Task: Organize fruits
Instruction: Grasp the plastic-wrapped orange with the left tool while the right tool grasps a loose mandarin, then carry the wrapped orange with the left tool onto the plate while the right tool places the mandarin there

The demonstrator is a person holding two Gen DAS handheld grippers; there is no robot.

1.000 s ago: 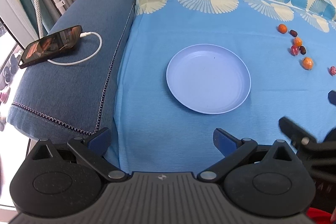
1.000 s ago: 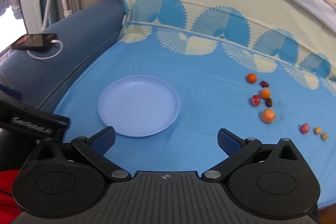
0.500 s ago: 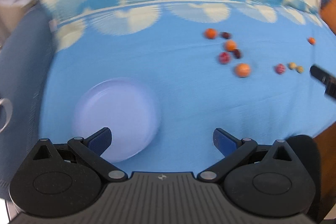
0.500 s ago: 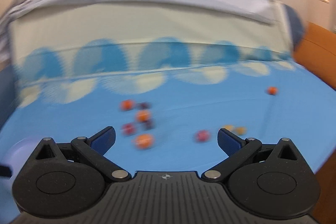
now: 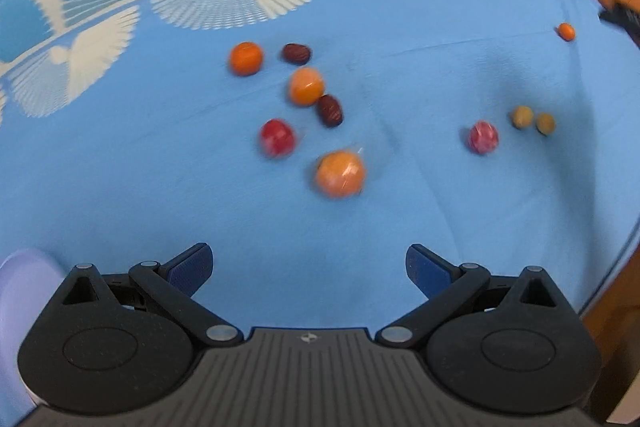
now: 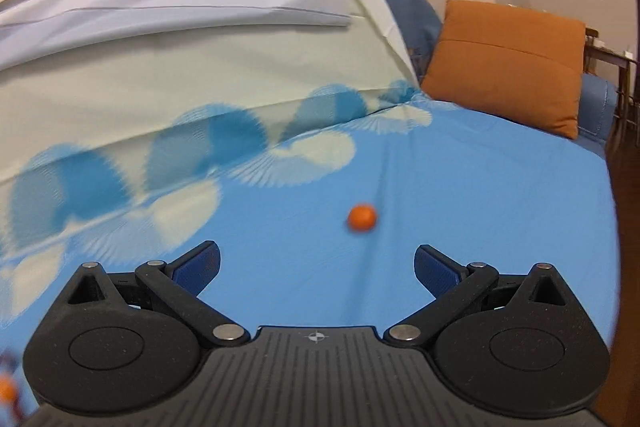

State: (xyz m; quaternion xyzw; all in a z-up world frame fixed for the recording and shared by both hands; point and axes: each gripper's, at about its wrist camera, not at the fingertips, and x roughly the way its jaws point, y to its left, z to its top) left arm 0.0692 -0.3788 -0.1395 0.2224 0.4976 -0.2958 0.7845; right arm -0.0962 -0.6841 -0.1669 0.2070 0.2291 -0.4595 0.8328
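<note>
Hovering with fingers spread apart, the left gripper (image 5: pixel 308 263) faces round orange, red and oval dark fruits (image 5: pixel 305 87) scattered on smooth blue fan-patterned cloth (image 5: pixel 160 187); the right gripper (image 6: pixel 316 265), likewise spread, faces one small orange fruit (image 6: pixel 362 217)

Even, soft indoor light falls on the cloth (image 5: pixel 160 187); shadows are faint. Both views show motion blur: the fruits (image 5: pixel 340 174) are smeared in the left view, the fan pattern (image 6: pixel 100 195) in the right. Fisheye bending curves the edges, with dark vignetted corners. The tongs (image 5: pixel 309 267) stay sharp.
</note>
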